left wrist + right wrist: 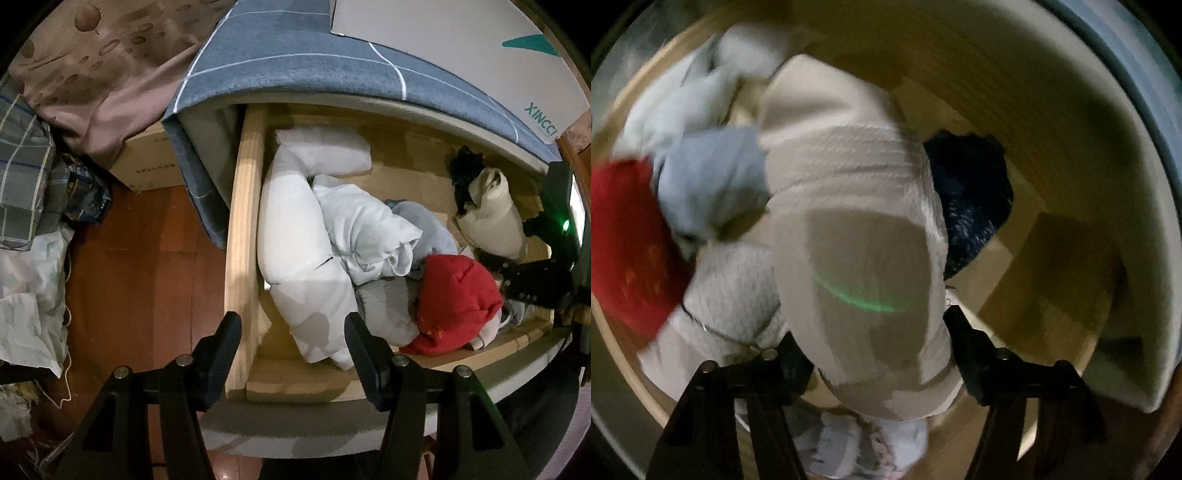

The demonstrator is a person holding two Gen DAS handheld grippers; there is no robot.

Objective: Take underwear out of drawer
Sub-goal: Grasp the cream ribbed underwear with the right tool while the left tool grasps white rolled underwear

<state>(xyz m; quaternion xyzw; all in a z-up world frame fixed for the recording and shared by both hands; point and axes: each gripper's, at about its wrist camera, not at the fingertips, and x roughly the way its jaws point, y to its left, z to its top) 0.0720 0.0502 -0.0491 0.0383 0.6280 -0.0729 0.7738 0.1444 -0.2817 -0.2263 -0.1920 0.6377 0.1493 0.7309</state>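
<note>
The wooden drawer [243,221] stands pulled out from under a bed and holds rolled and bunched clothes. A beige rolled underwear piece [857,221] lies at the drawer's right end, also seen as the beige roll [491,214]. My right gripper [873,343] points straight down with a finger on each side of that roll, and both fingers touch its cloth; the view is blurred. Beside the roll lie a red garment [458,295] and a dark navy piece [971,206]. My left gripper [291,325] hangs open over the drawer's near left corner, holding nothing.
White bundles [295,240] and pale blue cloth [428,225] fill the drawer's left and middle. A blue checked sheet [295,66] overhangs the drawer's back. Left of the drawer are red-brown floor [147,277], a cardboard box [147,162] and piled fabric [29,184].
</note>
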